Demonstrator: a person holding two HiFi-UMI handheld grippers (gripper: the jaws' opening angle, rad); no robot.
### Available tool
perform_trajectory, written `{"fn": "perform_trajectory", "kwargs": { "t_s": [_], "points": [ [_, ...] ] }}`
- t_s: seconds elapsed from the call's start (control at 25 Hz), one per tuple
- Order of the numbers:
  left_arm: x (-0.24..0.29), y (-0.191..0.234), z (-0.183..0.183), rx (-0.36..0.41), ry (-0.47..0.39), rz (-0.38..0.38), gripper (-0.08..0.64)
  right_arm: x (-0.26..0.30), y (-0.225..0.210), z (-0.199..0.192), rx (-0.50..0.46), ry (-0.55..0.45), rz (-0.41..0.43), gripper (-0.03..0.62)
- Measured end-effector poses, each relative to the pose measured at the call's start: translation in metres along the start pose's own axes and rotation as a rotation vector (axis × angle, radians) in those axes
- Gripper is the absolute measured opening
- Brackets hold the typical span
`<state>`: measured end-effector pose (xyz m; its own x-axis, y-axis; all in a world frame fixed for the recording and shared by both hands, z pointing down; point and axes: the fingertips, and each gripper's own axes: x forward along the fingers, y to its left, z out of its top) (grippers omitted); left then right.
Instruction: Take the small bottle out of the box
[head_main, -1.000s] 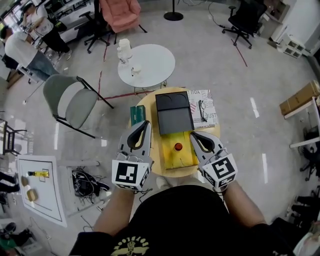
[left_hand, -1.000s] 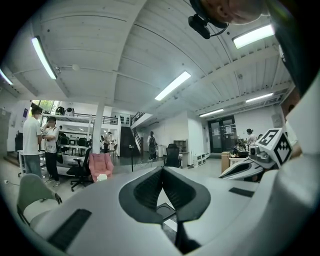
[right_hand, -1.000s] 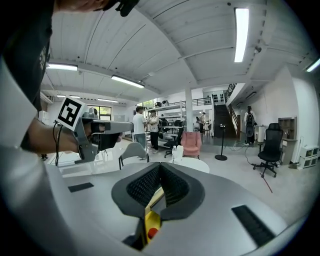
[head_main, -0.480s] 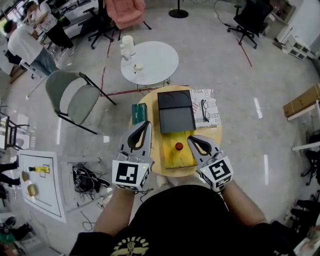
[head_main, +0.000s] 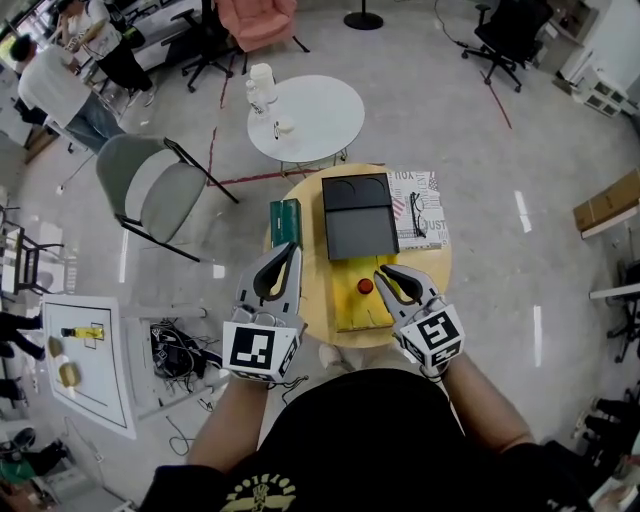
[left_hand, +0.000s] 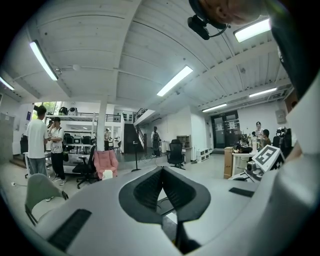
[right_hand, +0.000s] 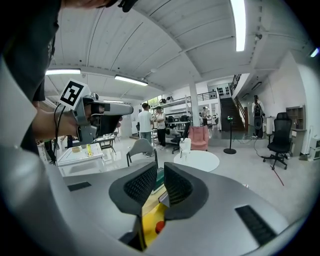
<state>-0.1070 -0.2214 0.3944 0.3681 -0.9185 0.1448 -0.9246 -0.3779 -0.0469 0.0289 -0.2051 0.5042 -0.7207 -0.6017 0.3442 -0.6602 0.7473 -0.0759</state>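
An open box (head_main: 352, 315) with a yellow inside lies on the round wooden table (head_main: 305, 285), its black lid (head_main: 357, 216) folded back behind it. Inside sits the small bottle, of which only the red cap (head_main: 365, 286) shows; the red cap (right_hand: 159, 227) also shows below the jaws in the right gripper view. My right gripper (head_main: 381, 272) hovers at the box's right edge, close to the cap. Its jaws have just been opening and nothing is between them (right_hand: 160, 166). My left gripper (head_main: 293, 248) stays left of the box, shut and empty (left_hand: 163, 170).
A green book (head_main: 284, 220) lies left of the lid, and a magazine (head_main: 415, 205) with glasses on it lies to the right. Beyond stand a white round table (head_main: 305, 118), a grey folding chair (head_main: 150, 195), office chairs and people (head_main: 55, 85) at the far left.
My right gripper has come down and leftwards to the box's edge, and its jaws have parted from shut. The left gripper has kept its place.
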Motion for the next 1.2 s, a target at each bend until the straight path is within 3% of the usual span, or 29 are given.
{"fn": "perform_trajectory", "kwargs": {
  "t_s": [0.64,1.2],
  "points": [
    [-0.019,0.013,0.003,0.013,-0.004,0.025,0.014,0.024,0.001,-0.066,-0.013,0.106,-0.010,0.081],
    [-0.028,0.016,0.004,0.042,-0.006,0.037,0.014,0.038,0.011,-0.112,-0.014,0.192,0.031,0.118]
  ]
}}
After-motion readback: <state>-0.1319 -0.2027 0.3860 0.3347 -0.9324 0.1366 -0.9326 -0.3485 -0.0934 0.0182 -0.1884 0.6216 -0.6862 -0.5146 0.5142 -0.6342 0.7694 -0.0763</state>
